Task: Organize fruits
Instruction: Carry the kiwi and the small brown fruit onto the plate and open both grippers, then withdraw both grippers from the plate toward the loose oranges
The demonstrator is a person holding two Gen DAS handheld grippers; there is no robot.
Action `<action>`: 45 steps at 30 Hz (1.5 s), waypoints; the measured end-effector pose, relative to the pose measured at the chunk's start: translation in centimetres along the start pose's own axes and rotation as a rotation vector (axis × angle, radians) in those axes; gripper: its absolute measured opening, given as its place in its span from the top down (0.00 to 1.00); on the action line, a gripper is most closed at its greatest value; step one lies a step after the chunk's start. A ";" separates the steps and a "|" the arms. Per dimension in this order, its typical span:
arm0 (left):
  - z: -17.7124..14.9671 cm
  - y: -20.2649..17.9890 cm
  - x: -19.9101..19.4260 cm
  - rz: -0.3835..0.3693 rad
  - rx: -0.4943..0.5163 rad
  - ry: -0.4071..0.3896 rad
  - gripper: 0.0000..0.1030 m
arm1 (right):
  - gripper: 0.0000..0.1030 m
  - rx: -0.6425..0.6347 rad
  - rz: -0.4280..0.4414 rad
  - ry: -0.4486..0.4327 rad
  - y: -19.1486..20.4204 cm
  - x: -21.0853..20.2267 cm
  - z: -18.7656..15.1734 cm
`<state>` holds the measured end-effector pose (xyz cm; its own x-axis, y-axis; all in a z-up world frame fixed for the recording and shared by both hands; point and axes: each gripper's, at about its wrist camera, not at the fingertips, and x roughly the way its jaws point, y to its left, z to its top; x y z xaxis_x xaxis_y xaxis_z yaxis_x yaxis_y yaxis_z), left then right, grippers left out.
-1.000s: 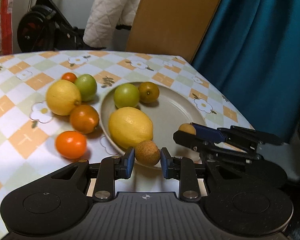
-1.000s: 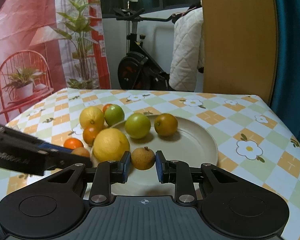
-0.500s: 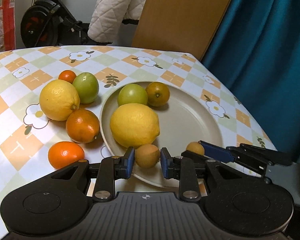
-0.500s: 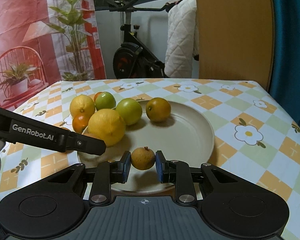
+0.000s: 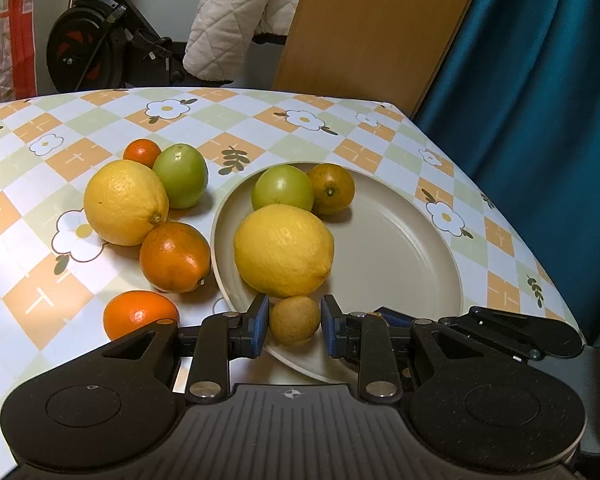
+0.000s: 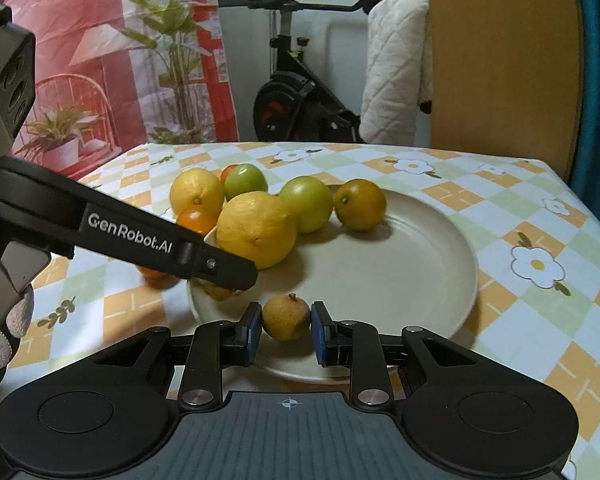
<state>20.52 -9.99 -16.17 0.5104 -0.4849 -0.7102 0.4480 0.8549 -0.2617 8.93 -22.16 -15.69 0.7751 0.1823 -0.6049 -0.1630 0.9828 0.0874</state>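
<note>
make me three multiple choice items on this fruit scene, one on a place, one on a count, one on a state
1. Where is the dark orange?
A. on the plate
B. on the cloth
C. in a bowl

2. How many lemons show?
A. one
B. two
C. four

3. The right hand-held gripper is
A. wide open, empty
B. shut on a small brown fruit
C. shut on a lemon

Key: A, it sits beside the green fruit inside the rim; B, one lemon on the plate, another lemon off it; B, both pads press the fruit.
</note>
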 end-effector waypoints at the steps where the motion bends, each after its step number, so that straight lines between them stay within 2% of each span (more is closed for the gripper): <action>1: 0.0 0.0 -0.1 0.002 -0.001 -0.002 0.70 | 0.77 0.000 0.002 0.004 0.0 0.1 0.0; 5: 0.1 0.0 -0.8 -0.001 0.003 -0.009 0.68 | 0.76 0.011 0.003 0.009 -0.2 0.1 0.1; 7: 0.1 -0.2 -1.4 -0.002 0.012 -0.021 0.62 | 0.75 0.012 0.001 0.007 -0.1 -0.1 0.2; 12: -0.3 -0.4 -3.2 0.001 0.026 -0.058 0.62 | 0.71 0.004 0.000 -0.013 0.2 -1.0 0.4; 17: -0.7 -0.1 -5.3 0.033 0.036 -0.101 0.62 | 0.69 0.011 -0.001 -0.046 0.3 -2.3 1.0; 22: -1.2 1.3 -7.6 0.080 0.001 -0.154 0.61 | 0.69 0.006 0.000 -0.067 0.7 -3.3 1.3; 30: -1.2 2.6 -9.6 0.153 -0.024 -0.196 0.58 | 0.70 0.008 0.008 -0.068 1.6 -2.9 2.1; 34: -1.3 2.1 -10.8 0.167 -0.018 -0.245 0.57 | 0.70 -0.049 0.035 -0.104 3.0 -4.3 2.4; 39: -1.8 2.3 -11.3 0.156 -0.003 -0.253 0.56 | 0.70 -0.094 0.030 -0.076 4.7 -4.0 3.0; 45: -1.8 4.1 -12.1 0.157 -0.061 -0.280 0.52 | 0.70 -0.167 0.059 -0.076 7.3 -3.5 4.2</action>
<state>14.84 -0.30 -9.80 0.7558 -0.3711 -0.5396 0.3074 0.9286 -0.2080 7.56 -15.54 -9.62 0.8042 0.2474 -0.5405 -0.3033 0.9528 -0.0152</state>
